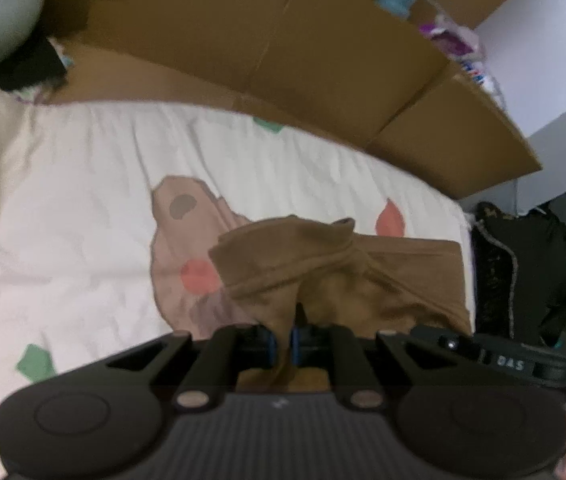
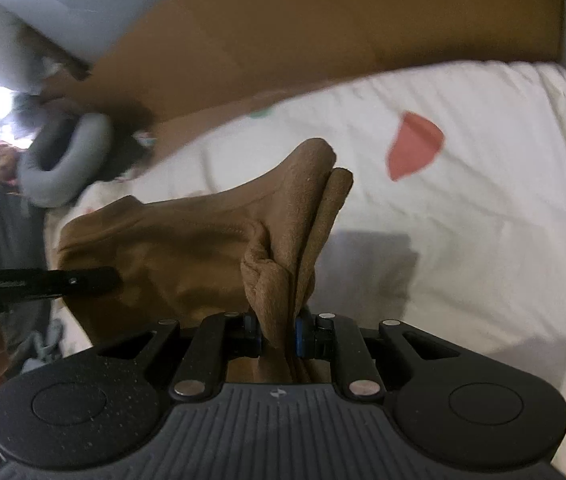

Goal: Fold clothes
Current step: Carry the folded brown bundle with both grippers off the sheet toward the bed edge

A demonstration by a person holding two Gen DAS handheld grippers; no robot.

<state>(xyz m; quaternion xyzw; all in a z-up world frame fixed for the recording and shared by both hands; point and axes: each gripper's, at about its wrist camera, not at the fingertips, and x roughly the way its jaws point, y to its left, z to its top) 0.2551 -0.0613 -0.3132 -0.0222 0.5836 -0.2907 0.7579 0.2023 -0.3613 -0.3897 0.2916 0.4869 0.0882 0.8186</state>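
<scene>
Between each claw's pads — left claw [image 1: 287, 344]; right claw [image 2: 279, 334] — brown garment [image 2: 187, 248].

brown garment [image 1: 335, 264]: 1 | cardboard boxes [image 1: 323, 60]: 2 | grey neck pillow [image 2: 63, 160]: 1

The brown garment [image 2: 187, 240] is soft, matt knit cloth with a faintly fuzzy nap and stitched hems. The bed sheet [image 1: 83, 208] is thin, crinkled white cotton-like cloth printed with flat coloured patches. The left gripper [image 1: 285, 342] and right gripper [image 2: 279, 334] are matt black plastic, ribbed on the body, with dull metal pins and blue rubbery pads. The cardboard boxes [image 1: 323, 40] are plain, matt brown paperboard.
</scene>
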